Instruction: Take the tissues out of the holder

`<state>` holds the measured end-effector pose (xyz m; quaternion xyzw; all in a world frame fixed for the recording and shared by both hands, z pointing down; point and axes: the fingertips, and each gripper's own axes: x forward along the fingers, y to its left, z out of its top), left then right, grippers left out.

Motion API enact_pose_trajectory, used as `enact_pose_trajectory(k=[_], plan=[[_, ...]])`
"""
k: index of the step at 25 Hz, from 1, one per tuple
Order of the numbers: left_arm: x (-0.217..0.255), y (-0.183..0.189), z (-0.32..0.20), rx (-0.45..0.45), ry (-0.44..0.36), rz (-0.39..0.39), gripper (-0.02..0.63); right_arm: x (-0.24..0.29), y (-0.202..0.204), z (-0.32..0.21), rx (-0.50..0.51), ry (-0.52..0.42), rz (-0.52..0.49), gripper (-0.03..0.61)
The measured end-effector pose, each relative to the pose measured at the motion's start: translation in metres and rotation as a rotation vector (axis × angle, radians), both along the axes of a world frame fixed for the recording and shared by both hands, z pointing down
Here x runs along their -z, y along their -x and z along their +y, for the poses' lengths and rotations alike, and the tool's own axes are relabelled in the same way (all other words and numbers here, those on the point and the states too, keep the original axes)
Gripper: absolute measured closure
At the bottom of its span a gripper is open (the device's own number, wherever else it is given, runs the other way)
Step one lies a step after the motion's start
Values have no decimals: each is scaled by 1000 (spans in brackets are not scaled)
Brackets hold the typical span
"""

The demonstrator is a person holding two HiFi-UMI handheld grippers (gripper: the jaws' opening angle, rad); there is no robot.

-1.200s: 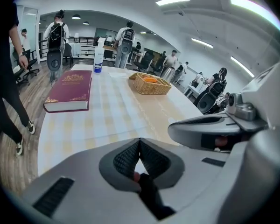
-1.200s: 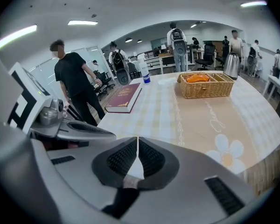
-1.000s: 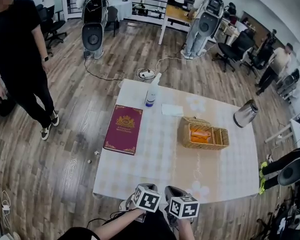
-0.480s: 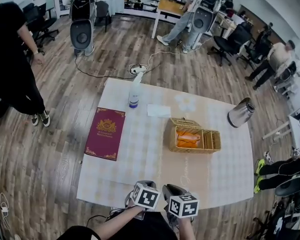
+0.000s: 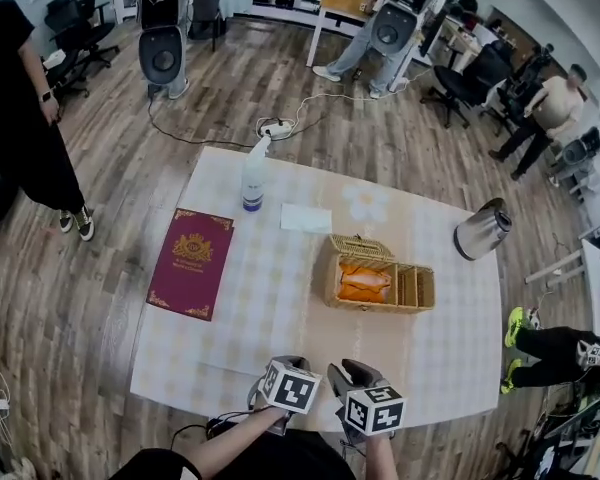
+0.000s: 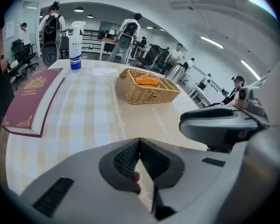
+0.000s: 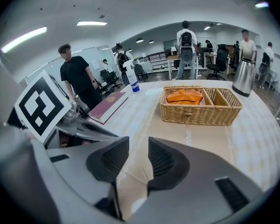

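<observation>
Two grippers were all I had over the near edge of the table (image 5: 280, 318), down at 6 o'clock in the head view, close side by side. My left gripper (image 6: 139, 146) was clenched, its ribbed pads meeting at the tips with nothing caught between them. My right gripper (image 7: 138, 154) was parting its jaws, and only the checked cloth showed through the gap; it gripped nothing. Neither gripper touched the tissues. The wicker basket (image 5: 380, 306) stood on the table at about 12 o'clock from me, well apart from both sets of jaws, its long side facing me. Inside it, the orange tissue packs (image 5: 363, 281) lay in the large compartment at the 9 o'clock end, and the narrower compartments sat at the 3 o'clock end. A dark red book (image 5: 191, 263) lay flat at 10 o'clock, near the table's left edge. A spray bottle (image 5: 254, 178) stood upright at 11 o'clock by the far edge, and a white sheet (image 5: 306, 218) lay near it, between the bottle and the basket. A metal jug (image 5: 482, 230) stood at 2 o'clock by the right edge. Off the table at 9 o'clock, a person in black (image 5: 20, 118) stood on the wooden floor (image 5: 100, 298).
</observation>
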<state>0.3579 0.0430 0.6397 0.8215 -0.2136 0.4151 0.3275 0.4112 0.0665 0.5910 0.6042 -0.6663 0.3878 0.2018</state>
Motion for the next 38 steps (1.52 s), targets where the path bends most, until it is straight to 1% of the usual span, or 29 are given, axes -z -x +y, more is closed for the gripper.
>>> enact_pose_trajectory(k=[3, 7, 14, 19, 21, 29, 36, 38], plan=[[-4, -11, -4, 20, 11, -1, 607, 1, -15, -8, 49, -10, 29, 448], [-7, -24, -10, 53, 15, 0, 607, -3, -31, -19, 100, 5, 42, 433], [-11, -42, -20, 106, 22, -7, 607, -3, -70, -47, 224, -8, 152, 416], [-15, -48, -29, 151, 32, -8, 607, -6, -96, -73, 272, -8, 193, 410], [-16, -51, -31, 166, 37, -7, 607, -7, -106, -83, 300, -10, 225, 403], [-21, -45, -38, 216, 41, -23, 607, -6, -134, -125, 424, -40, 374, 375], [-29, -30, -40, 260, 63, -42, 607, -25, -150, -153, 526, 15, 516, 348], [-29, -26, -41, 272, 65, -45, 607, -33, -151, -156, 557, 40, 536, 343]])
